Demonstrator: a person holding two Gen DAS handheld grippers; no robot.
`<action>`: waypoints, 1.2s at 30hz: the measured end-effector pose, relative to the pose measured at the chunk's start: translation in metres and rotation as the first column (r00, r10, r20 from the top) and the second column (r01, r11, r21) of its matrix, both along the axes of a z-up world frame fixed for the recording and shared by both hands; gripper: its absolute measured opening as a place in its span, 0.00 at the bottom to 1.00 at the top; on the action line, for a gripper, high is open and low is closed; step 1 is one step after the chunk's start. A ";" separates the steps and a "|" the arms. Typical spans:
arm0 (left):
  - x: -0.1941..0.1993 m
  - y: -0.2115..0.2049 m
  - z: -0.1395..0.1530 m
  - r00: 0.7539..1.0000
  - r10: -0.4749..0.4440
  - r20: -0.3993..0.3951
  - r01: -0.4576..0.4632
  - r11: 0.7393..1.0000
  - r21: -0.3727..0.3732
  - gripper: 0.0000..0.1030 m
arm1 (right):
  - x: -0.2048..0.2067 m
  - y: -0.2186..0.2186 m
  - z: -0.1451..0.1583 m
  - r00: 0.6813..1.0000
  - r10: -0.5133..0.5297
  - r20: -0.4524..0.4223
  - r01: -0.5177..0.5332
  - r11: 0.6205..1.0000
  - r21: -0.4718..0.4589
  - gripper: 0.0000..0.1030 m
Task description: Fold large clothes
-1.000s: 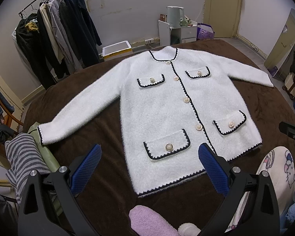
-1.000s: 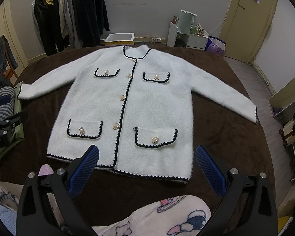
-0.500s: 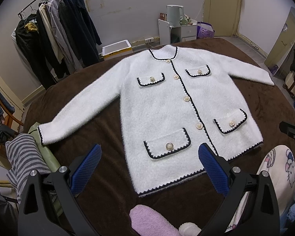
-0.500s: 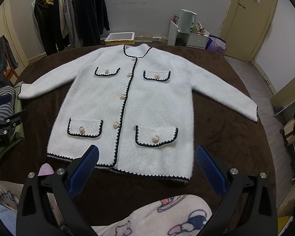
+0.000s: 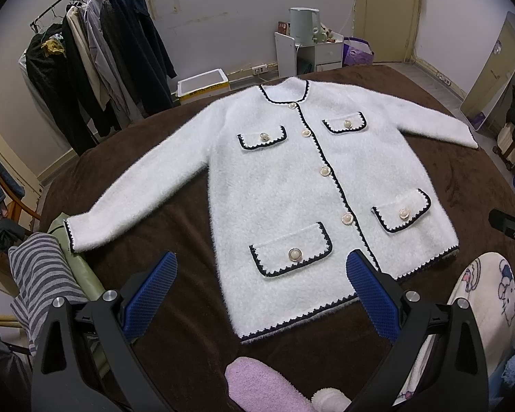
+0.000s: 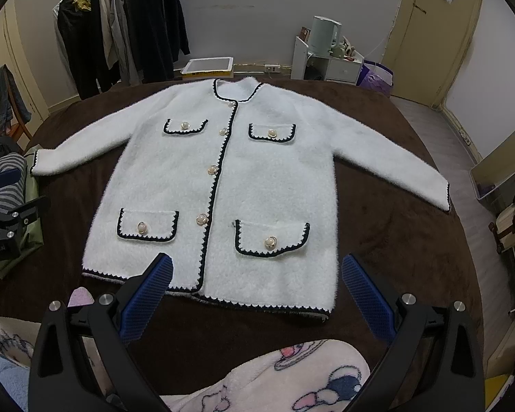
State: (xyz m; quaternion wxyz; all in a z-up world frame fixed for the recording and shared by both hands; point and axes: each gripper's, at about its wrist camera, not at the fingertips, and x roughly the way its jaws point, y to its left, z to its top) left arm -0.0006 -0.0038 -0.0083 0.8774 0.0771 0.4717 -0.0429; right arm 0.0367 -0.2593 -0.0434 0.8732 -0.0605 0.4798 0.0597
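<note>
A fluffy white cardigan (image 5: 285,185) with black trim, gold buttons and several flap pockets lies flat and face up on a brown bed cover (image 5: 189,309), sleeves spread out to both sides. It also shows in the right wrist view (image 6: 274,178). My left gripper (image 5: 261,267) is open and empty, held above the hem near the lower left pocket. My right gripper (image 6: 257,271) is open and empty, held above the hem near the lower right pocket. Neither touches the cardigan.
A clothes rack (image 5: 96,68) with dark garments stands at the back left. A white cabinet with a kettle (image 5: 304,31) is by the far wall. A striped garment (image 5: 41,285) lies at the bed's left edge. A pink sock (image 5: 261,388) and cartoon-print pyjama legs (image 6: 274,377) are nearest me.
Both grippers have shifted very slightly; the cardigan has not moved and both grippers stay open.
</note>
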 end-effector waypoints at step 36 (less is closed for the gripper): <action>0.209 -0.159 -0.105 0.936 -0.352 -0.008 0.351 0.931 0.098 0.94 | 0.141 -0.174 -0.058 0.940 -0.341 -0.001 0.341 0.939 0.041 0.95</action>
